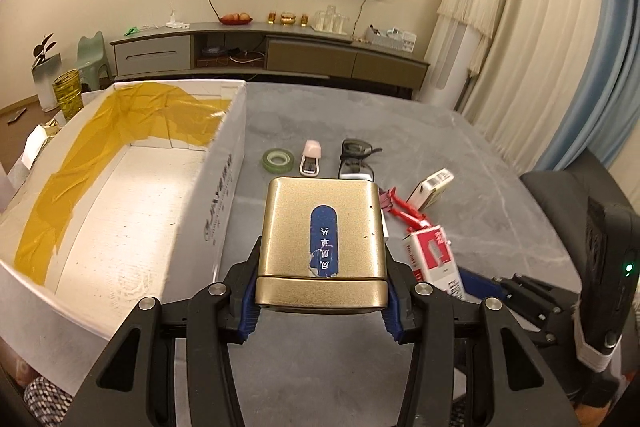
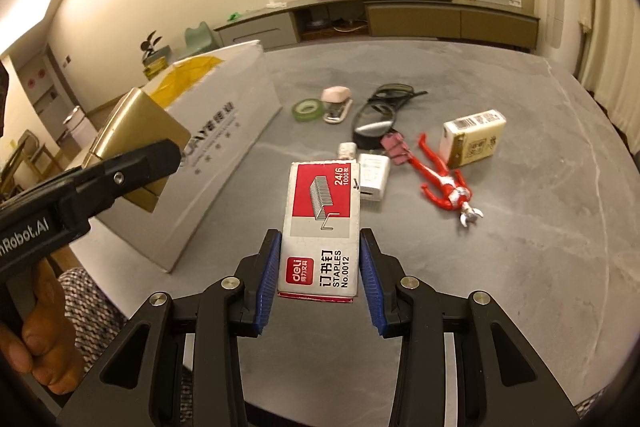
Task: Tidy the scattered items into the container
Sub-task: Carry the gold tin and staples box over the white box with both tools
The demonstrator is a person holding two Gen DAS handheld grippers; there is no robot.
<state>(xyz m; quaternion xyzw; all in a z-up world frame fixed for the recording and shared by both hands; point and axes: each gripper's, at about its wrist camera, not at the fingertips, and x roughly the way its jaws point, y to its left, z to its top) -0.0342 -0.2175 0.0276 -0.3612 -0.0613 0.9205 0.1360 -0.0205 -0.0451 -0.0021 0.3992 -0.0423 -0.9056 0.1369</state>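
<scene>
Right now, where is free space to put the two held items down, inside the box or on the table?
The white box floor looks bare wall to wall. The table is free on its near right, beyond the red figure. Crowded: from the green tape past the glasses to the charger.

At lower centre of the right wrist view, the staple box (image 2: 320, 227) reads "24/6", "1000", "deli", "STAPLES" and "No.0012", beside large Chinese characters. At far left, the black arm of the left hand-held gripper (image 2: 132, 167) shows "nRobot.AI", cut off by the frame edge. The white cardboard box (image 2: 224, 147) carries grey lettering, too skewed to read. The gold tin (image 1: 322, 239) bears a blue label with white Chinese characters.
</scene>
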